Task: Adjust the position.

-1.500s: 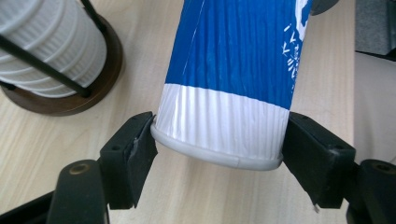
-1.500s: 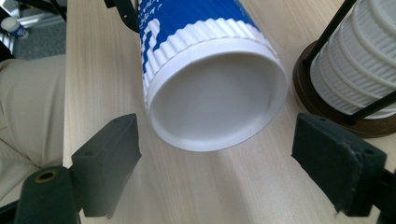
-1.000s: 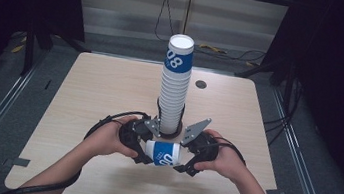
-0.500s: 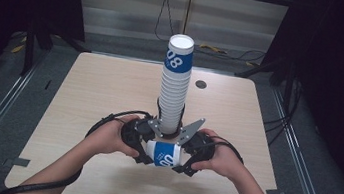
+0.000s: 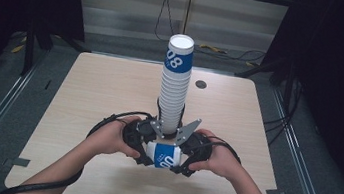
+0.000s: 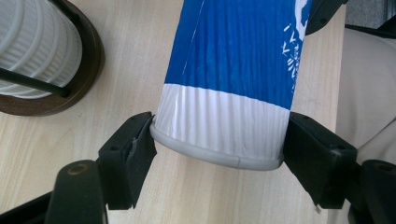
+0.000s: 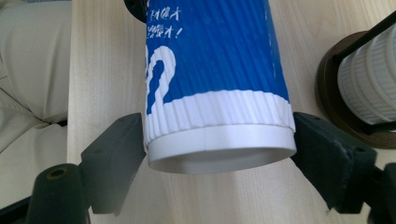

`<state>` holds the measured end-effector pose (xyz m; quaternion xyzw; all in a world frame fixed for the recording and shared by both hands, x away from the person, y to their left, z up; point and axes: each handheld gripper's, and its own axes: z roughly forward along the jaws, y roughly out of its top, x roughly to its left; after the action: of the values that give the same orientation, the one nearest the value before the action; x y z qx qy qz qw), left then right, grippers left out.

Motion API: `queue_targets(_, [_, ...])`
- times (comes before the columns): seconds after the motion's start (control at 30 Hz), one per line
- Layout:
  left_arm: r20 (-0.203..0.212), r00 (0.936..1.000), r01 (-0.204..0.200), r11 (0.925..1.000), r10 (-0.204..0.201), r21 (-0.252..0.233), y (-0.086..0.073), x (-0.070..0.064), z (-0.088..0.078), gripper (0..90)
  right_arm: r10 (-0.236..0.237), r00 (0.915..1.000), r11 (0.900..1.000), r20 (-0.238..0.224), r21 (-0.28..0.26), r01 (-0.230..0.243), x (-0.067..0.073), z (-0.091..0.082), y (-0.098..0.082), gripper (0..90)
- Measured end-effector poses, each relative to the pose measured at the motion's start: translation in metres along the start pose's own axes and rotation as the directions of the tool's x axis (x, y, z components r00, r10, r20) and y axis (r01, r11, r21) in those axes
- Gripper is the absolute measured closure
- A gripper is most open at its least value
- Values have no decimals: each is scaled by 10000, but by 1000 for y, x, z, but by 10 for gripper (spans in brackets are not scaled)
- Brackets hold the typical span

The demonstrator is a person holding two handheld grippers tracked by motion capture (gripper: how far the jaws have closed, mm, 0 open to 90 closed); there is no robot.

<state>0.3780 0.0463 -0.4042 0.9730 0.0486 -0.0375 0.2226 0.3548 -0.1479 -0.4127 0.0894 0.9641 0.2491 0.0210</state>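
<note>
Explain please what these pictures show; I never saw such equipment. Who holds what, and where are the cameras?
A person holds a hand tool, a gripper, in each hand. One camera looks down on the table; two others ride on the grippers and look along their black fingers. On the table a tall stack of cups stands in a holder. The left gripper and the right gripper each clamp one end of a blue-and-white cup held level between them. The right fingers have just been closing on it.
</note>
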Motion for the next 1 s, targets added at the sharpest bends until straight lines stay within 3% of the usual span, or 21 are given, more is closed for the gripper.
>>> queue_targets(0.7, [45,10000,-84,9998,83,180,4,-1,-2,259,-176,9998,9998,42,18,176,2,7,-2,297])
queue_targets(1.0, [57,9997,-245,9996,246,-105,6,-1,-6,249,44,10000,10000,-7,-18,-44,1,11,-7,301])
